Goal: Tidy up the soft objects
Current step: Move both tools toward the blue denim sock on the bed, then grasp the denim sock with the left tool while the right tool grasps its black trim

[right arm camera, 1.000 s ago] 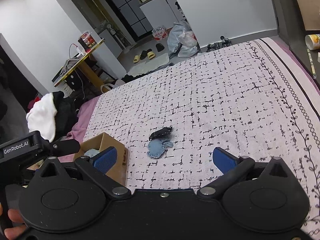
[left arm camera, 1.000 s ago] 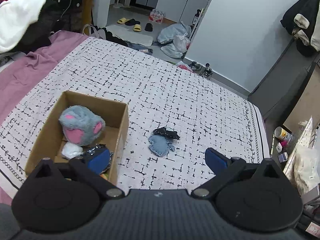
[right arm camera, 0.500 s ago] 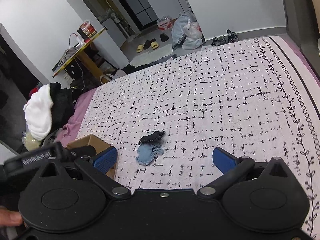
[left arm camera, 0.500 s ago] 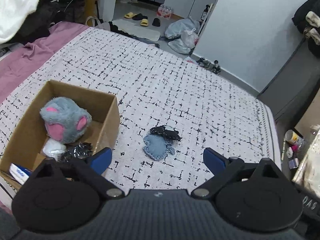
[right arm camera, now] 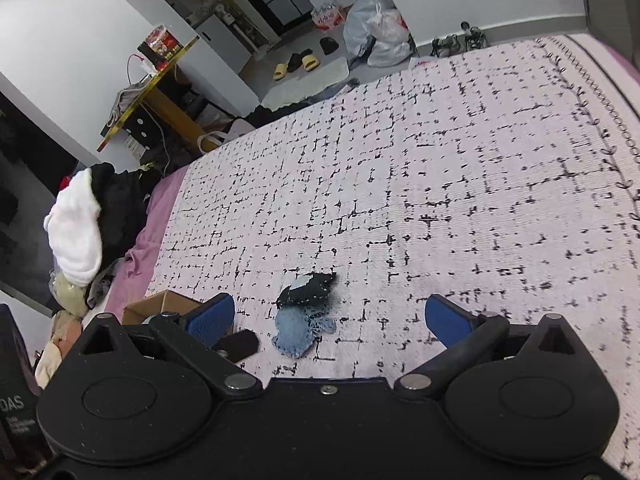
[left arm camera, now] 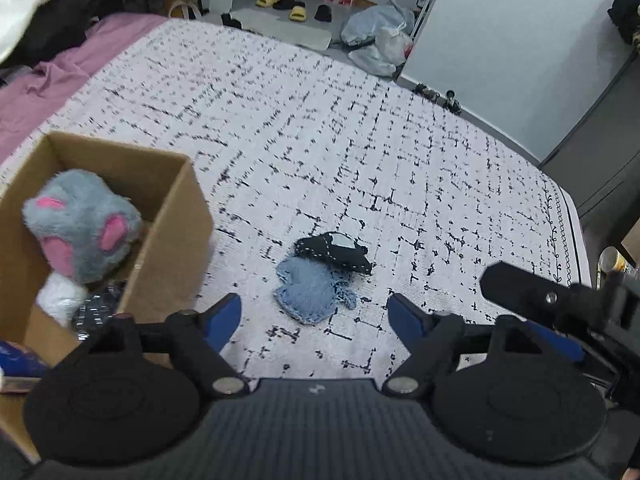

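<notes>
A light blue fuzzy piece [left arm camera: 310,294] lies on the patterned bedspread [left arm camera: 360,152], with a black stitched piece [left arm camera: 334,250] against its far edge. Both also show in the right wrist view, blue piece [right arm camera: 298,330] and black piece [right arm camera: 310,289]. My left gripper [left arm camera: 316,318] is open and empty, just short of the blue piece. My right gripper [right arm camera: 328,320] is open and empty, also near the pair. A cardboard box [left arm camera: 172,216] at the left holds a grey and pink plush toy [left arm camera: 82,224], a white soft item [left arm camera: 60,296] and a dark shiny item [left arm camera: 94,312].
The right gripper's body [left arm camera: 560,300] shows at the right of the left wrist view. A pink sheet [left arm camera: 52,80] and piled clothes [right arm camera: 80,224] lie left of the bedspread. The bed's right edge [left arm camera: 572,220] meets dark furniture. Slippers and bags lie on the floor beyond.
My left gripper has moved right, away from over the box, to in front of the blue and black pieces. My right gripper has come closer to them. Both stay open.
</notes>
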Motion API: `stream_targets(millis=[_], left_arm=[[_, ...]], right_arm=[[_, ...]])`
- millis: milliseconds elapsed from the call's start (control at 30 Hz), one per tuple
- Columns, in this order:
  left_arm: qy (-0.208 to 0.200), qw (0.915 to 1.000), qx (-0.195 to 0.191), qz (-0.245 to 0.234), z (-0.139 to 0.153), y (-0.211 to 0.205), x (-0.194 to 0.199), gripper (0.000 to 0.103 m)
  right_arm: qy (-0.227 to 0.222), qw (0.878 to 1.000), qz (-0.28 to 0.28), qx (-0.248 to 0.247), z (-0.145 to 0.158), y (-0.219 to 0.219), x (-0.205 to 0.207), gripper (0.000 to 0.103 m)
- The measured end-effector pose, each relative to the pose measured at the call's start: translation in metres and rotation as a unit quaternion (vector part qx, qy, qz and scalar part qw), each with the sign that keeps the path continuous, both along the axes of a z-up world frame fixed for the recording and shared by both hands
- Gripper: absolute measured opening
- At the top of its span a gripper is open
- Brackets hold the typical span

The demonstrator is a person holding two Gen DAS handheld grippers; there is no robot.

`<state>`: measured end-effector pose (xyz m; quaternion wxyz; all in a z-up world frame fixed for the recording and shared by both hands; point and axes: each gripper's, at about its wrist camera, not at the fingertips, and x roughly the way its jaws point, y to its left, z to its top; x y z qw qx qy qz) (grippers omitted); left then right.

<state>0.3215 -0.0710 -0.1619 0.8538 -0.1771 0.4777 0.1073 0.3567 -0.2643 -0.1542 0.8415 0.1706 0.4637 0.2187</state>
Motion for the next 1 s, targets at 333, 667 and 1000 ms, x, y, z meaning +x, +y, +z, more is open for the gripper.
stream_targets(millis=[333,667,1000], left_arm=[[0.029,0.9995,0.003,0.011,-0.039,-0.002,0.028,0.066],[0.044,0.9979,-0.018,0.044,-0.062,0.006,0.036,0.062],[0.035,0.9981,-0.023,0.046,-0.067,0.009,0.037,0.034]], right_arm=[[0.04,0.999,0.014,0.01,-0.022,0.018,0.035,0.093],[0.1,0.994,0.037,-0.005,-0.055,0.049,0.069,0.079],[0.093,0.993,0.055,-0.038,-0.078,0.08,0.073,0.061]])
